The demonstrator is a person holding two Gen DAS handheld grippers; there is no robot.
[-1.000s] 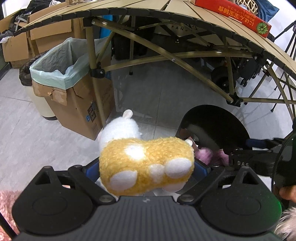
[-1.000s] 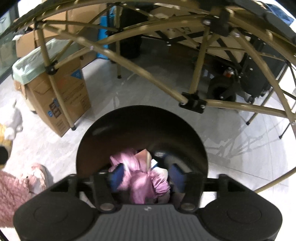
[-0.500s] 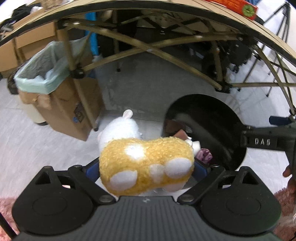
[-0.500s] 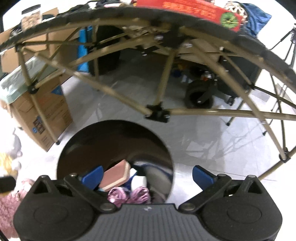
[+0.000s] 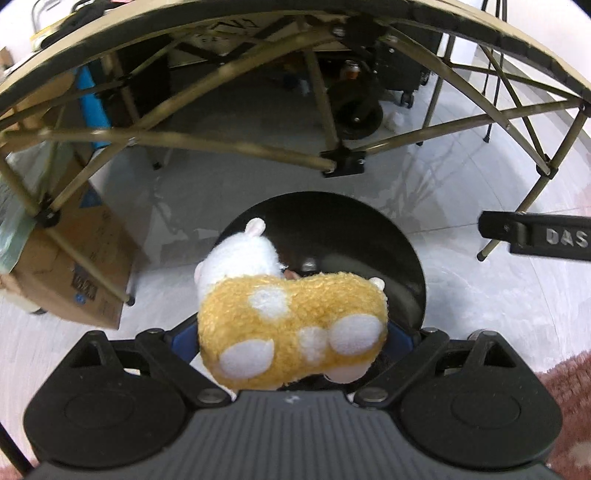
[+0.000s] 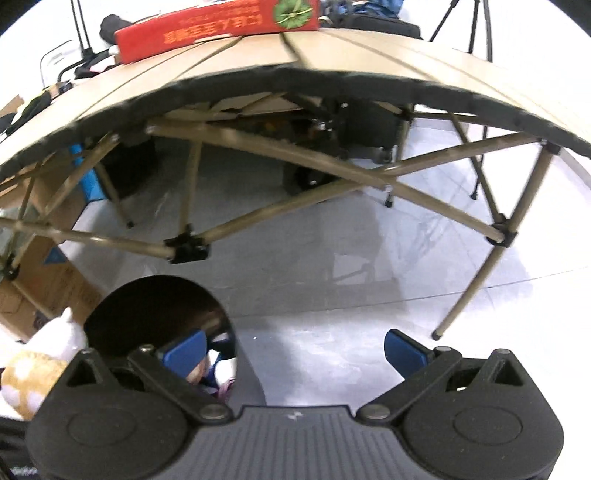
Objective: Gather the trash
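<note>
A yellow and white plush toy (image 5: 291,325) fills the jaws of my left gripper (image 5: 291,341), which is shut on it and holds it above the round black bin (image 5: 399,236). The same plush toy (image 6: 33,365) shows at the left edge of the right wrist view, beside the black bin (image 6: 147,310). My right gripper (image 6: 295,349) is open and empty, to the right of the bin's mouth. Pink and white scraps (image 6: 221,373) lie inside the bin. From the right, part of the right gripper (image 5: 535,236) reaches into the left wrist view.
A folding table (image 6: 369,55) with crossed tan legs (image 5: 229,144) spans the floor behind the bin; a red box (image 6: 218,29) lies on top. A cardboard box (image 5: 70,266) with a green liner stands at the left. A pink rug (image 5: 569,398) lies at the right.
My left gripper carried the plush rightward over the bin. My right gripper opened, dropped the pink trash into the bin and moved off to the right.
</note>
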